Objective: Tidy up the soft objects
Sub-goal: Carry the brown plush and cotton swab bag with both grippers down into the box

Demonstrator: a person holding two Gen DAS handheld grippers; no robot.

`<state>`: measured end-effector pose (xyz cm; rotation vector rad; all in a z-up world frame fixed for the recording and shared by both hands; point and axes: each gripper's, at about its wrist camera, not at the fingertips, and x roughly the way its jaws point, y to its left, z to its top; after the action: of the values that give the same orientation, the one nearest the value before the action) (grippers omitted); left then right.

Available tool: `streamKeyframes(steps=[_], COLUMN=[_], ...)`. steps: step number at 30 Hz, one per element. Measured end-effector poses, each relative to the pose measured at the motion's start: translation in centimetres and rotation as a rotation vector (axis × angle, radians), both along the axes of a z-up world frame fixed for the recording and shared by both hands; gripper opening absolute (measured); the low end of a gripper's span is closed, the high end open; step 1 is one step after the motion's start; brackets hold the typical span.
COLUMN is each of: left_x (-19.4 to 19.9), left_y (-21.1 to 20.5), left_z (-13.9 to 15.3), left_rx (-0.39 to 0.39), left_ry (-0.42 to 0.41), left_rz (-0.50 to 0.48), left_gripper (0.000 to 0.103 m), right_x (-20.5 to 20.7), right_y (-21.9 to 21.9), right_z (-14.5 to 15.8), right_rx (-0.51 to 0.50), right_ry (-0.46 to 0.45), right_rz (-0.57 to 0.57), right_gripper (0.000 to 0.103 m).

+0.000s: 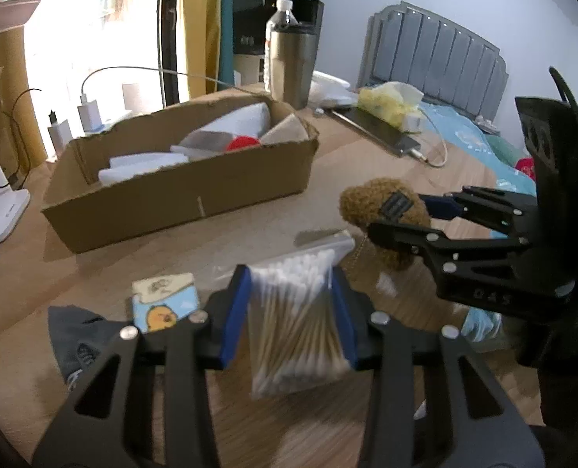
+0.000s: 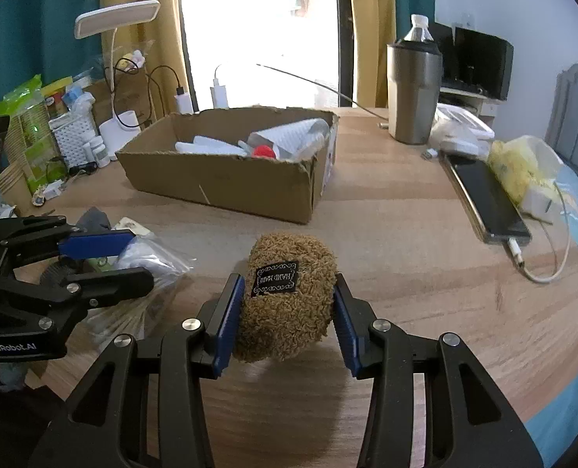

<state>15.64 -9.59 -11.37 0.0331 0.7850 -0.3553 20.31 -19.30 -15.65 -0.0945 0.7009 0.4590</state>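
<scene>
A clear bag of cotton swabs (image 1: pixel 296 312) hangs just above the wooden table, and my left gripper (image 1: pixel 290 277) is shut on its sides with the blue pads. To its right, my right gripper (image 1: pixel 398 214) is shut on a brown fuzzy plush toy (image 1: pixel 367 202) with a black label. The right wrist view shows the plush toy (image 2: pixel 289 304) pinched between the pads of the right gripper (image 2: pixel 287 277) and lifted off the table. Beside it, the left gripper (image 2: pixel 142 257) holds the bag (image 2: pixel 160 261). An open cardboard box (image 1: pixel 179 191) behind them holds white soft items and a red thing.
A steel tumbler (image 2: pixel 413 93) with a water bottle in it stands behind the box. A phone (image 2: pixel 488 202) on a cable and a yellow tissue pack (image 2: pixel 523 171) lie at the right. A chick card (image 1: pixel 164 304) and dark cloth (image 1: pixel 78 335) lie near left. Clutter and a lamp (image 2: pixel 117 19) line the far left.
</scene>
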Motion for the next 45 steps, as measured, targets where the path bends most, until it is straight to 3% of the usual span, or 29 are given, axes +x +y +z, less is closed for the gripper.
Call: streamKeyframes(steps=[19,45], left_x=[-0.6,0.9], left_y=[4.6,10.3], left_z=[3.4,7.2], left_rx=[-0.059,-0.076], left_ry=[-0.086,-0.176], left_rz=[0.069,0.151], left_gripper=[0.042,0.042], right_x=[0.1,2.5], right_y=[2.7,6.8], right_z=[3.5,7.4], right_rx=[-0.031,-0.054], right_ry=[-0.068,-0.136], right_rz=[0.024,0.072], right_gripper=[0.047,0.047])
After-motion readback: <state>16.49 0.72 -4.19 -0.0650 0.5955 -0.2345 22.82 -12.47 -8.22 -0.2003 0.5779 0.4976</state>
